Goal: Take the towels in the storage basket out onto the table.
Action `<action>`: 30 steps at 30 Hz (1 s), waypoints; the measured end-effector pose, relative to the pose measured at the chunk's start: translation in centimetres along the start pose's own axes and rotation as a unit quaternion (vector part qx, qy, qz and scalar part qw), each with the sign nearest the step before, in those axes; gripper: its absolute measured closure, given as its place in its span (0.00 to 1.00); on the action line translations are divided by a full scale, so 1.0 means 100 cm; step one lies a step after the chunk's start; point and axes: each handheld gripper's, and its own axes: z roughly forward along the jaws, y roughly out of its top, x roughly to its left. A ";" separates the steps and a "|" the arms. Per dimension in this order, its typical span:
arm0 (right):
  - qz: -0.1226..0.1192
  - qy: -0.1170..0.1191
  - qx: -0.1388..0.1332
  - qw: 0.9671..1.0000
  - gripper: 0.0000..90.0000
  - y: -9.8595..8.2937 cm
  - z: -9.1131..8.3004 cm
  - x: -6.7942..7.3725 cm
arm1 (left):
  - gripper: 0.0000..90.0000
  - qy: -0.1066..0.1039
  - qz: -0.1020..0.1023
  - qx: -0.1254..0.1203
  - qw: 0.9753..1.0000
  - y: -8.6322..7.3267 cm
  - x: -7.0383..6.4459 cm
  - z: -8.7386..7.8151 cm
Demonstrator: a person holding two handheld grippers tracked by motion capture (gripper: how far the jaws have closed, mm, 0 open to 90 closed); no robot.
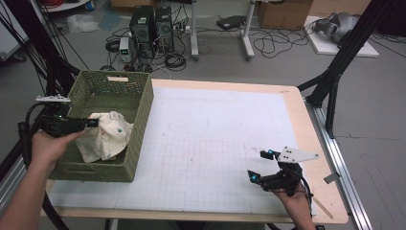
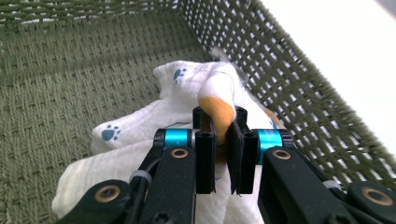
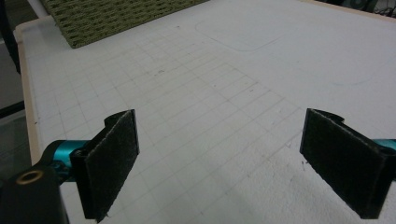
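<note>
Left gripper clamped on an orange-edged fold of the white paw-print cloth, which lies bunched inside the green basket against its table-side wall. Cloth trails from the jaws toward the basket floor; no clear long axis. Right gripper spread wide, holding nothing, well apart over the mat.

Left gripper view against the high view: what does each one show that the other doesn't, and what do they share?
The left gripper view alone shows the blue paw prints and an orange patch on the white cloth, with the left claw pinched shut on that patch. The high view alone shows the right claw open over the gridded mat, the person's hands, and computers on the floor. Both show the cloth lying inside the green woven basket, held by the left claw.
</note>
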 end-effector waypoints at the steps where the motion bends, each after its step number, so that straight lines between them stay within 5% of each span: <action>1: 0.000 0.000 0.000 1.000 0.12 0.000 0.000 0.000 | 0.91 -0.004 -0.001 -0.003 1.000 0.000 0.001 -0.002; 8: -0.003 -0.003 -0.002 1.000 0.12 0.001 0.000 0.000 | 0.91 -0.037 -0.031 -0.040 0.998 -0.002 0.006 -0.011; 16: -0.002 -0.003 -0.003 1.000 0.12 0.001 0.000 0.000 | 0.91 -0.075 -0.062 -0.074 0.993 -0.002 0.012 -0.021; 25: -0.002 -0.004 -0.002 1.000 0.12 0.001 0.000 -0.001 | 0.92 -0.118 -0.092 -0.125 0.981 0.002 0.016 -0.038; 30: -0.002 -0.003 -0.002 1.000 0.12 0.001 0.000 -0.002 | 0.92 -0.133 -0.092 -0.149 0.975 0.007 0.012 -0.050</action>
